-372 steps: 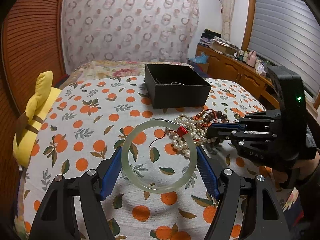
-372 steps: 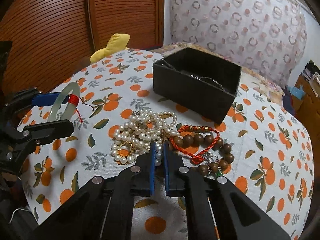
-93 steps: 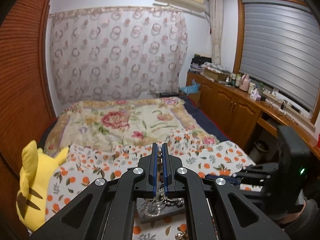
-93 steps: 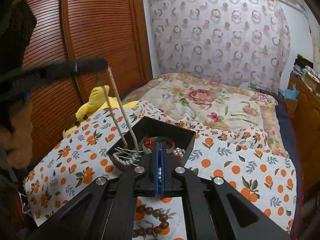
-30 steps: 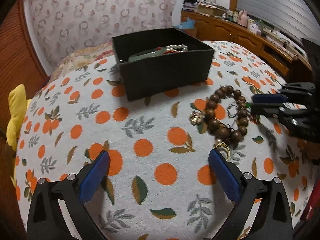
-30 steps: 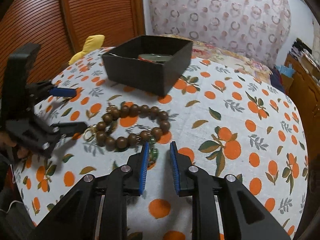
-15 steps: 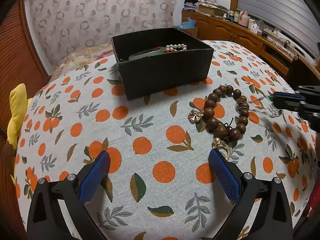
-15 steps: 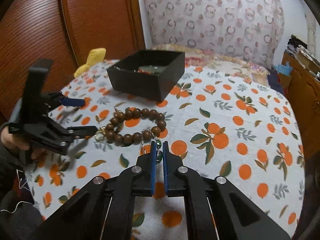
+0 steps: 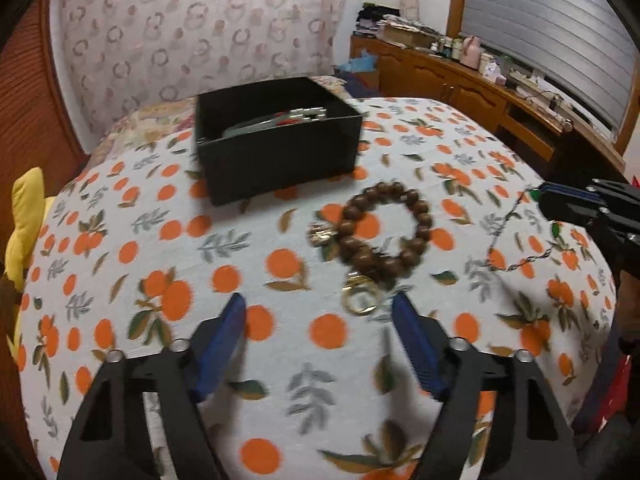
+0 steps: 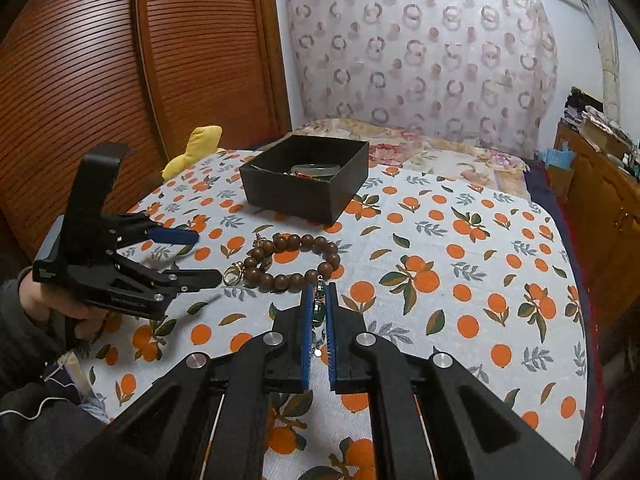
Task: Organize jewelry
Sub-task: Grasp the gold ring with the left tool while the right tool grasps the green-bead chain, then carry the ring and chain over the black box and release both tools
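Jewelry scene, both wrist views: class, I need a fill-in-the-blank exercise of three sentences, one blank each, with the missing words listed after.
1. The brown bead bracelet lies on the ____-patterned cloth, outside the black box.
2. The left gripper hangs over the cloth with its fingers ____.
3. The right gripper is shut on a thin chain with a ____ stone.

Missing words: orange; open; green

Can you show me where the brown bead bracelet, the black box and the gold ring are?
brown bead bracelet (image 9: 424,222): left wrist view, on a bead at its right side.
black box (image 9: 280,152): left wrist view, on its front wall.
gold ring (image 9: 360,300): left wrist view, on its band.
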Available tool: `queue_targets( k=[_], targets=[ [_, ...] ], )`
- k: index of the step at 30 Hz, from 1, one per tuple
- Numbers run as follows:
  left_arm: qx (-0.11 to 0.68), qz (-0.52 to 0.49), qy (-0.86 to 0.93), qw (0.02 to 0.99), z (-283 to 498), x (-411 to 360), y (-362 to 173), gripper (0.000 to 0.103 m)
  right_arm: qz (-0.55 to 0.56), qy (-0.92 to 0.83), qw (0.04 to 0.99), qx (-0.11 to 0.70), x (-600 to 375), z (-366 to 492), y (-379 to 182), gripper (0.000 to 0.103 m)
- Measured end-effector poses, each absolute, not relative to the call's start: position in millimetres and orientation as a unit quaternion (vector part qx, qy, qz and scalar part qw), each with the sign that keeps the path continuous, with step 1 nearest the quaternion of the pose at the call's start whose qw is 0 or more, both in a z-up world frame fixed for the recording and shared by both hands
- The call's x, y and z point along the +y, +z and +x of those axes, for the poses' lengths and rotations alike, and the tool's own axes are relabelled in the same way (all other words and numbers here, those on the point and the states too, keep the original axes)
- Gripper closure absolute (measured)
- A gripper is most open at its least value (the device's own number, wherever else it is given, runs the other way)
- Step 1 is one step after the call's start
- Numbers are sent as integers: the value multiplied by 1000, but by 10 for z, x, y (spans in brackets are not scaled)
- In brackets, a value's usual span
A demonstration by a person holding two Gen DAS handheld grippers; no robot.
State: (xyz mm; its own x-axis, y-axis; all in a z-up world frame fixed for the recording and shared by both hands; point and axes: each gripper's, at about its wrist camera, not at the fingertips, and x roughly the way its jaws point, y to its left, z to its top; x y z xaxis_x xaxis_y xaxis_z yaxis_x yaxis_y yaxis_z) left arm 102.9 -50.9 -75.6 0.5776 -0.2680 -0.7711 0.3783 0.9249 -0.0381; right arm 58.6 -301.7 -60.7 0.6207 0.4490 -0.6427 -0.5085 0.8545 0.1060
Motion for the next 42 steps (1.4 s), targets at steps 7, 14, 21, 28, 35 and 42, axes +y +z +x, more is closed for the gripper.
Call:
queue_targets(
  k=[7, 14, 21, 28, 35, 42],
  targets=[
    [427, 84, -194, 879, 1055, -781, -804, 62, -42, 264, 899, 347, -3049, 594, -618, 96],
    [425, 92, -184, 882, 1088, -834, -836, 71, -43, 265, 899, 347, -3048, 597, -620, 96],
    [417, 83, -175, 888, 1052, -755, -803, 84, -45, 267, 899, 345, -3012, 604, -593, 96],
    [394, 60, -167, 902, 977, -649, -613, 84, -46, 271, 902, 333, -2933, 615, -468, 96],
    [366, 52, -162, 915, 942, -574, -402, 84, -50, 281, 906, 312, -2848, 675, -298, 96],
    [351, 46, -160, 921, 1053, -493, -292, 84, -51, 292, 908, 296, -2762, 874, -179, 96]
  ],
)
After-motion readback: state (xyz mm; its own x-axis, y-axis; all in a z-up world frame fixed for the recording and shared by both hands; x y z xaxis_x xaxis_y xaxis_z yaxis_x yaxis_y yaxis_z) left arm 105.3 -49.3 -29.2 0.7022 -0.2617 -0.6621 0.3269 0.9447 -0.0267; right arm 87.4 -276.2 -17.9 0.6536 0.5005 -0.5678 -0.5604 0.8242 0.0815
